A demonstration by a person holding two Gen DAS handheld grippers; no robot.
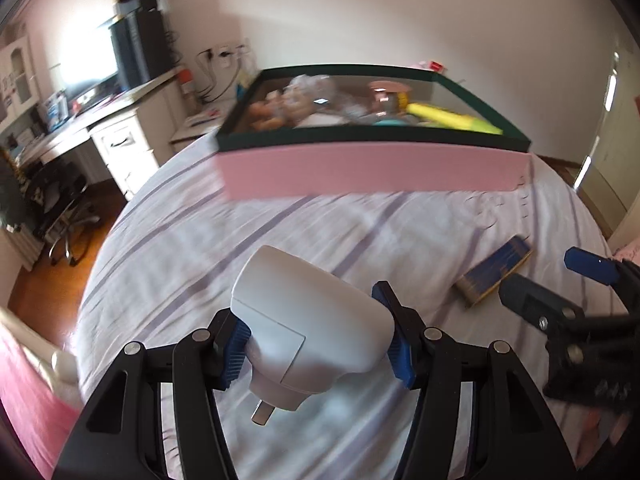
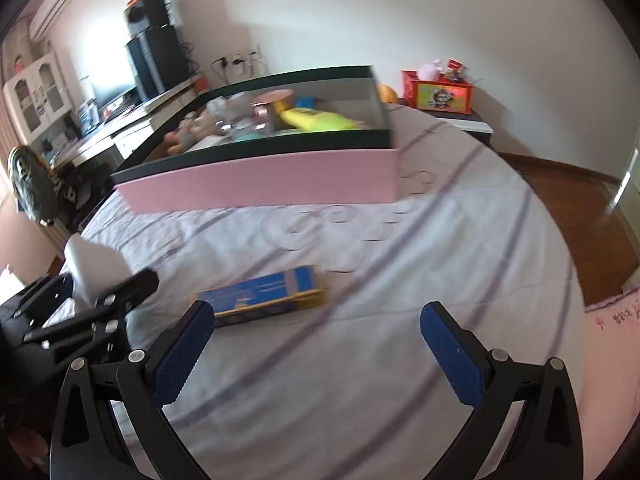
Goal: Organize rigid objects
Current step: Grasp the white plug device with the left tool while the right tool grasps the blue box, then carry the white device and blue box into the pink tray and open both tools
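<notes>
left gripper [image 1: 316,340] clamps white plug [image 1: 308,320] — right gripper [image 2: 320,344] gapes, blue box [image 2: 264,294] just ahead.

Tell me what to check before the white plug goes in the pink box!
1. White plug pinched between the left gripper pads: ok.
2. Plug lifted clear of the bed: cannot tell.
3. Pink box open on top: ok.
4. Free spot inside the box: cannot tell, it looks crowded.
5. Right gripper empty, jaws wide: ok.
6. Blue box lying loose on the bed: ok.
</notes>
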